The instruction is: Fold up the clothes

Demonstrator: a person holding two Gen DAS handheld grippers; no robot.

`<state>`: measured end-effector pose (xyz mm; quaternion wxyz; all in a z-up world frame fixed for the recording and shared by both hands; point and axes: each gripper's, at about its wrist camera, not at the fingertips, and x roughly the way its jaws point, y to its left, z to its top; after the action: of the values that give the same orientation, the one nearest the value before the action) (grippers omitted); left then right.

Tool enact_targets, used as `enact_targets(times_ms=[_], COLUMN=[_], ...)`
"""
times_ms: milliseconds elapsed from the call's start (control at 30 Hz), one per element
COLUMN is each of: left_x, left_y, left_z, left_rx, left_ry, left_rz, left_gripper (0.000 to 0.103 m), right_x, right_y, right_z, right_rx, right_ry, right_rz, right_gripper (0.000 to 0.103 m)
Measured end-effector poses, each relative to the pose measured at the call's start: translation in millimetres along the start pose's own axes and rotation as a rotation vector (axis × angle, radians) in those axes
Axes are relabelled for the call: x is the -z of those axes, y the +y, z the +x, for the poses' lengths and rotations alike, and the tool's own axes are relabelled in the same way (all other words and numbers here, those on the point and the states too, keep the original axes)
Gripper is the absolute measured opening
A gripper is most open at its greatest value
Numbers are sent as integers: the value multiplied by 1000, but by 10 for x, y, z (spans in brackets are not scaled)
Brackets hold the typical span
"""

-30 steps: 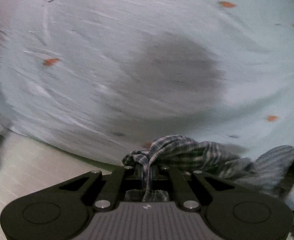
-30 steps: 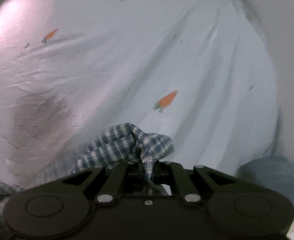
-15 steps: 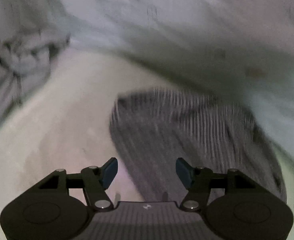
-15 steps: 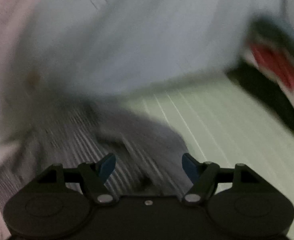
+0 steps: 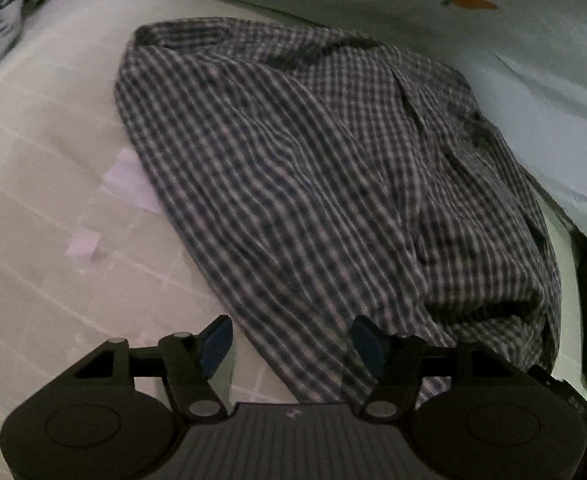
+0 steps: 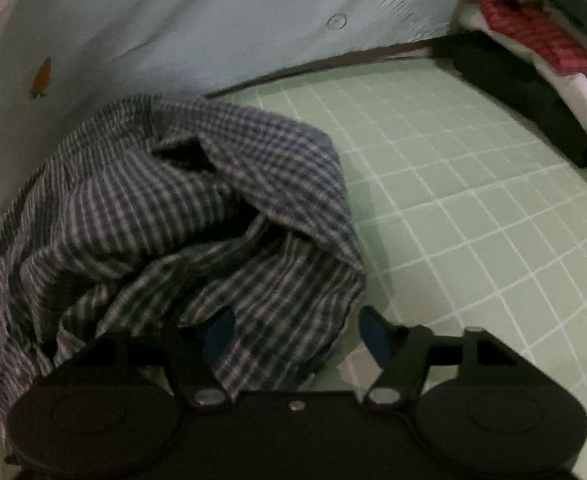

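Right wrist: shirt point(image 6: 197, 216) crumpled on gridded surface point(image 6: 473, 208).
Gripper point(image 6: 293, 334) fingers point(image 6: 373, 334) parted, just narrowing; cloth lies loose between them.

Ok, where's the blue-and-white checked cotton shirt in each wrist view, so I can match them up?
Left wrist: the blue-and-white checked cotton shirt fills the centre and right, spread on the gridded mat, its near edge between the open claw tips.
Right wrist: it lies bunched at the left and centre, its near edge between the open claw tips.
Shared landmark: the pale sheet with orange carrot prints, behind the shirt.
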<state>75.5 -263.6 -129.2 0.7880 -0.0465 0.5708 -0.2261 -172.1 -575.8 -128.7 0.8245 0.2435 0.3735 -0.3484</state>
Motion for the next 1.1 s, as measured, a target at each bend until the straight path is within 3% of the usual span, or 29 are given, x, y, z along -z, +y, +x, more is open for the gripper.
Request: enact_targets(times_ms=[200, 300, 333, 567, 633, 667, 833, 933, 1033, 1067, 1100], left_x=[45, 62, 68, 42, 24, 20, 50, 55, 84, 92, 96], left_y=[45, 99, 113, 188, 191, 185, 110, 99, 73, 80, 100], left_z=[19, 27, 25, 28, 38, 47, 93, 152, 174, 176, 179], left_rx=[-27, -33, -30, 20, 71, 96, 102, 110, 110, 116, 119], left_ry=[10, 19, 20, 26, 39, 53, 82, 91, 76, 73, 72], left_rz=[-12, -9, -7, -61, -76, -74, -37, -32, -8, -5, -12], left_gripper=[18, 6, 3, 3, 9, 16, 33, 35, 26, 9, 1], right_x=[69, 83, 86, 69, 31, -3, -287, -503, -688, -733, -754], right_y=[54, 78, 74, -1, -37, -63, -299, -511, -714, -767, -803], right_z=[116, 121, 115, 64, 36, 19, -93, -191, -239, -237, -243], right_rx=[-15, -12, -15, -33, -23, -16, 56, 201, 358, 375, 363], right_ry=[39, 36, 33, -2, -19, -27, -101, -190, -227, -213, -203], right_rz=[-25, -45, -43, -16, -12, -15, -32, -44, -27, -7, 19], right_gripper=[53, 50, 45, 11, 6, 4, 3, 3, 10, 19, 26])
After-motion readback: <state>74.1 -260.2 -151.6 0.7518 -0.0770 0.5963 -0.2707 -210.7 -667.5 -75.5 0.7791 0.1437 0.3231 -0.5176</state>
